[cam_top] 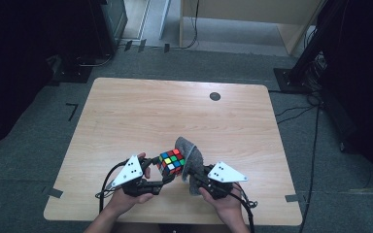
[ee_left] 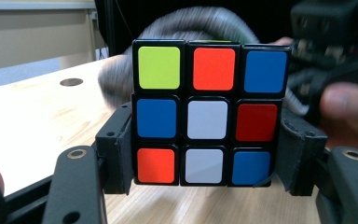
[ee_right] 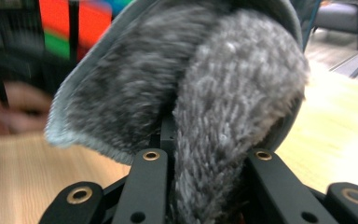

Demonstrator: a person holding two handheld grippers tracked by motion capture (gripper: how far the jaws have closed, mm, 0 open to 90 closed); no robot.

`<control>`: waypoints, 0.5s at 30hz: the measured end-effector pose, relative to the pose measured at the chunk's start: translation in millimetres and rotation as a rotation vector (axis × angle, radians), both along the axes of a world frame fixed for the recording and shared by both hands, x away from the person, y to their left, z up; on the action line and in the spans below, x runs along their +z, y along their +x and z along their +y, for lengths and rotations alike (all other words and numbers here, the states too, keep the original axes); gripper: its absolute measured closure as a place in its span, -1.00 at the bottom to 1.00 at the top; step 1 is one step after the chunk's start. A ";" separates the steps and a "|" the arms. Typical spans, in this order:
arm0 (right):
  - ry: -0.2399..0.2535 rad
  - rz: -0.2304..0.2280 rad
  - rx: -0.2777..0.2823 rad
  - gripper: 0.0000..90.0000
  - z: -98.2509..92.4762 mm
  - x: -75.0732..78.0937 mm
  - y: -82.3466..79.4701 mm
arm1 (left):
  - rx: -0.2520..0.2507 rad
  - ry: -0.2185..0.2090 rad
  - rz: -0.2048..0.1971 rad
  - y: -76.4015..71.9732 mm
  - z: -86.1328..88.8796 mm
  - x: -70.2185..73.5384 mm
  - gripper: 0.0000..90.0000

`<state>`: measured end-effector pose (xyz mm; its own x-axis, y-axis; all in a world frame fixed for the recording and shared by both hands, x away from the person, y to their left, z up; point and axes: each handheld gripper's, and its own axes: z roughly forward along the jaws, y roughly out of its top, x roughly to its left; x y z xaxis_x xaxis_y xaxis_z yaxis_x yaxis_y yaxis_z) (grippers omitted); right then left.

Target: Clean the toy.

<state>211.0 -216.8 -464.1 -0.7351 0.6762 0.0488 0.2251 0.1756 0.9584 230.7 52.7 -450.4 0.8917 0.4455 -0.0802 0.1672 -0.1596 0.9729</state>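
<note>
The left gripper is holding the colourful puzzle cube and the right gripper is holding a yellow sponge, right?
Not quite. The right gripper holds a fuzzy grey cloth, not a yellow sponge; the right gripper view shows it pinched between the jaws. The left gripper does hold the puzzle cube.

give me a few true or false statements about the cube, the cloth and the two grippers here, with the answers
1. The left gripper clamps the puzzle cube by two opposite sides. True.
2. The cube lies flat on the table with nothing holding it. False: it is held up off the wood between the left gripper's jaws.
3. The right gripper is shut on a fluffy grey cloth. True.
4. The centre sticker of the cube face seen in the left gripper view is green. False: it is white.
5. The cloth is spread flat at the far edge of the table. False: it is bunched up right beside the cube, near the person's edge.
</note>
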 end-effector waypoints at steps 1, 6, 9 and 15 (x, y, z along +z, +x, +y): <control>-0.026 0.010 0.011 0.72 3.1 -3.4 0.7 | -0.001 -0.003 -0.001 -0.1 0.5 0.5 -0.23; -0.050 0.030 0.020 0.71 6.0 -5.0 0.9 | 0.011 0.015 -0.006 -0.1 -0.6 0.2 -0.23; 0.004 -0.021 -0.009 0.71 -1.7 7.1 -1.7 | 0.021 0.042 0.001 1.0 -2.9 -2.8 -0.23; -0.022 -0.013 0.001 0.70 3.8 -1.6 -1.7 | 0.019 0.026 0.010 0.0 -4.0 -1.4 -0.23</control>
